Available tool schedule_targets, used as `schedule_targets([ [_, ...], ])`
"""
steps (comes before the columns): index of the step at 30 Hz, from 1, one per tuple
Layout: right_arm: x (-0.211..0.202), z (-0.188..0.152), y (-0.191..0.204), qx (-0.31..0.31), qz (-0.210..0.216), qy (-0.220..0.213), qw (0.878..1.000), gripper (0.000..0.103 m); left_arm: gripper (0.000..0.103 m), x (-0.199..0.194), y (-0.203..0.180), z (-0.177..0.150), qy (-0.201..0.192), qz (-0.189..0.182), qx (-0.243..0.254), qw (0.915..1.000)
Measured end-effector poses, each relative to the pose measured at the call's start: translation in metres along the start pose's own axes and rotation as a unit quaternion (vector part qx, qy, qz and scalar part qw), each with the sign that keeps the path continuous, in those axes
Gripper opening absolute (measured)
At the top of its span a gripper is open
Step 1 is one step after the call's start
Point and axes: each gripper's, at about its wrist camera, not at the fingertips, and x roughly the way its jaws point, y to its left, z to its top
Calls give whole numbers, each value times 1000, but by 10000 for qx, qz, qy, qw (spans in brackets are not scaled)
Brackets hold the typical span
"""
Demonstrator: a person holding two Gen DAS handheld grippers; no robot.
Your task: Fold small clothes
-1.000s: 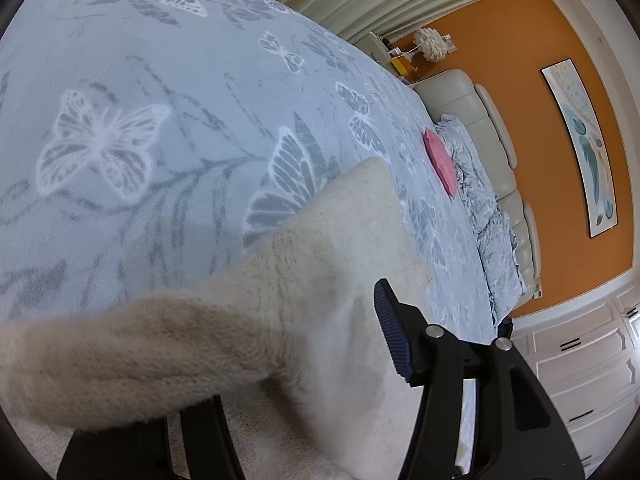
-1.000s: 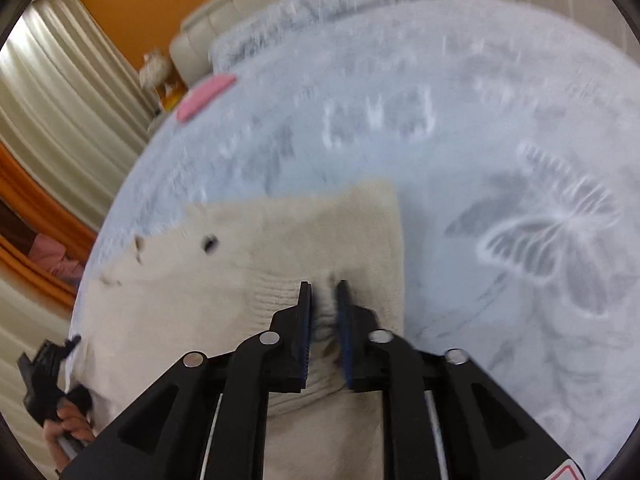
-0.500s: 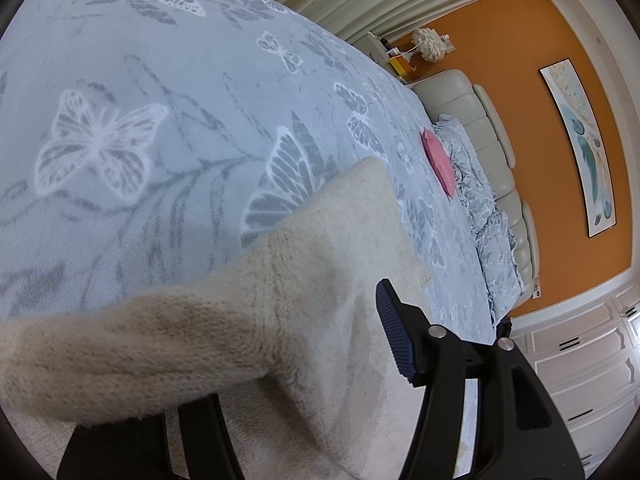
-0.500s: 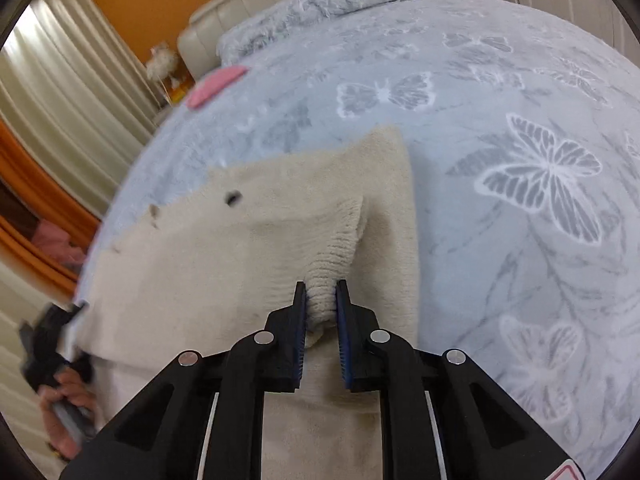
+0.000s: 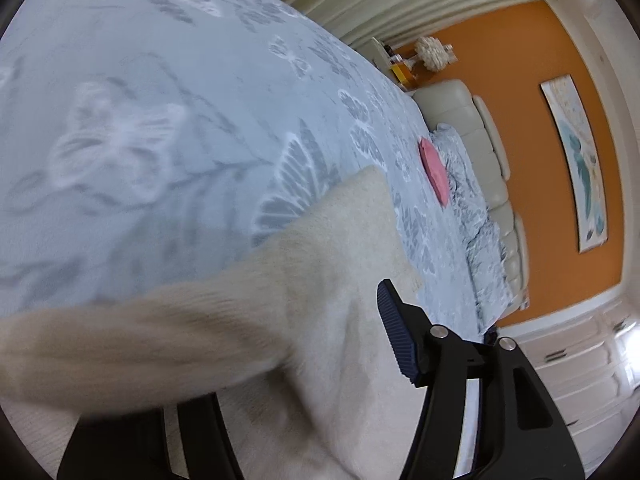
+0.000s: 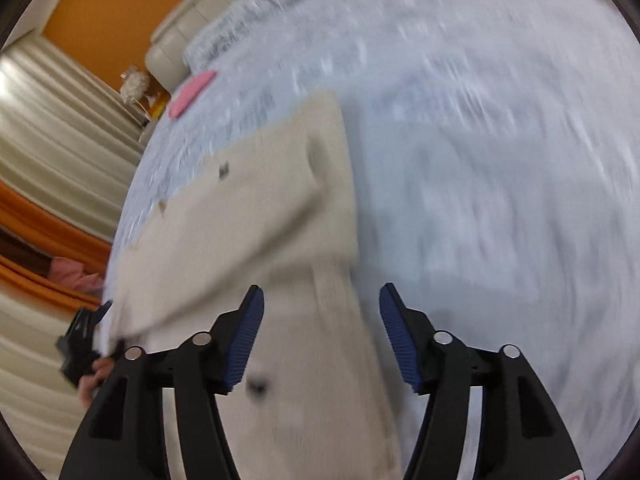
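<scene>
A cream knit sweater [image 6: 240, 220] lies flat on the butterfly-print blanket [image 6: 480, 160]. My right gripper [image 6: 320, 292] hovers over the sweater's near right part. Its jaws are opening, and the blue pads stand apart on either side of ribbed knit without touching it. In the left wrist view a cream sleeve [image 5: 140, 340] drapes across my left gripper [image 5: 320, 292] and hides its left finger. The right pad [image 5: 394, 332] is bare, with the sweater body [image 5: 340, 240] behind it. The right wrist view shows the left gripper [image 6: 80, 344], held by a hand [image 6: 94, 380], at the sweater's left edge.
A pink folded item [image 5: 434, 172] lies on the blanket near the pillows [image 5: 472, 208] and the pale padded headboard [image 5: 472, 120]. Curtains [image 6: 48, 128] hang past the bed's left side. The blanket [image 5: 160, 100] stretches bare to the left of the sweater.
My right gripper, shut on the sleeve cuff half a second ago, has let it go and opened; it also swung sideways and the view blurs. The left gripper has hardly moved.
</scene>
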Motion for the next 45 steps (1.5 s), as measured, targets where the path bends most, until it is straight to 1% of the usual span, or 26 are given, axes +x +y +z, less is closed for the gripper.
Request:
schedule_targets([
  [2,-11,-25,-7,55,-18,427,9991,60,57,-20,11,3,-42,241,95,9997],
  [4,-20,-43,-10,-39,-123,701,9975,65,51,-36,23,8,29,468,332,9984],
  [6,-31,-65,-16,-115,-224,1011,9946,66,24,-47,38,9,214,579,634,9961],
  [8,-40,-82,-22,-5,-170,1304,9913,67,23,-67,46,9,280,731,1104,9908],
  [10,-46,-99,-26,9,-132,1580,9873,68,25,-95,50,8,271,1060,1394,9842],
  [11,-48,-104,-28,-27,-176,1622,9866,68,34,-108,53,8,281,1116,1463,9825],
  [12,-48,-110,-29,-67,-204,1707,9851,68,55,-126,60,7,298,1146,1493,9817],
  [13,-45,-115,-29,-95,-208,1858,9823,69,66,-146,69,5,292,1187,1445,9819],
  [14,-38,-122,-28,-141,-211,2078,9778,69,87,-159,75,2,282,1271,1379,9819],
  [16,-31,-130,-22,-393,-343,2139,9755,73,91,-178,98,-6,532,1494,1247,9794],
  [17,-28,-131,-19,-509,-344,2170,9742,81,91,-184,110,-11,819,1495,1182,9782],
  [19,-20,-133,-11,-681,-376,2220,9719,86,91,-197,114,-21,923,1360,1335,9773],
  [21,-14,-138,0,-958,-564,2192,9693,87,91,-200,113,-32,1289,1224,1315,9753],
  [22,-13,-140,4,-1062,-560,2161,9690,80,91,-198,114,-36,1444,1099,1191,9762],
  [23,-12,-141,11,-1208,-484,2111,9688,59,91,-195,115,-43,1646,939,1029,9765],
  [24,-11,-141,14,-1252,-443,2093,9688,46,86,-193,113,-43,1650,970,1043,9759],
  [25,-8,-142,15,-1217,-422,2107,9690,21,81,-192,112,-42,1645,1058,1061,9749],
  [26,-5,-141,15,-1088,-353,2109,9708,11,60,-190,113,-40,1635,1168,988,9746],
  [27,-4,-139,12,-876,-186,2104,9735,10,21,-190,117,-36,1656,1201,761,9759],
  [28,-9,-135,12,-735,-88,1984,9773,10,8,-189,120,-34,1791,1118,502,9762],
  [29,-17,-130,13,-667,35,1812,9812,9,9,-191,126,-30,1989,835,-64,9764],
  [30,-29,-126,15,-620,175,1636,9844,9,8,-199,123,-26,1960,725,-217,9777],
  [33,-78,-109,19,-640,513,1040,9912,8,7,-235,84,-24,1855,363,403,9811],
  [37,-138,-104,11,-955,514,612,9922,8,7,-284,59,-39,2075,-21,697,9757],
  [39,-163,-109,-7,-1072,403,554,9919,8,7,-303,59,-50,2140,-66,733,9741],
  [45,-204,-154,-60,-978,142,856,9914,7,7,-345,95,-109,2626,-34,200,9647],
])
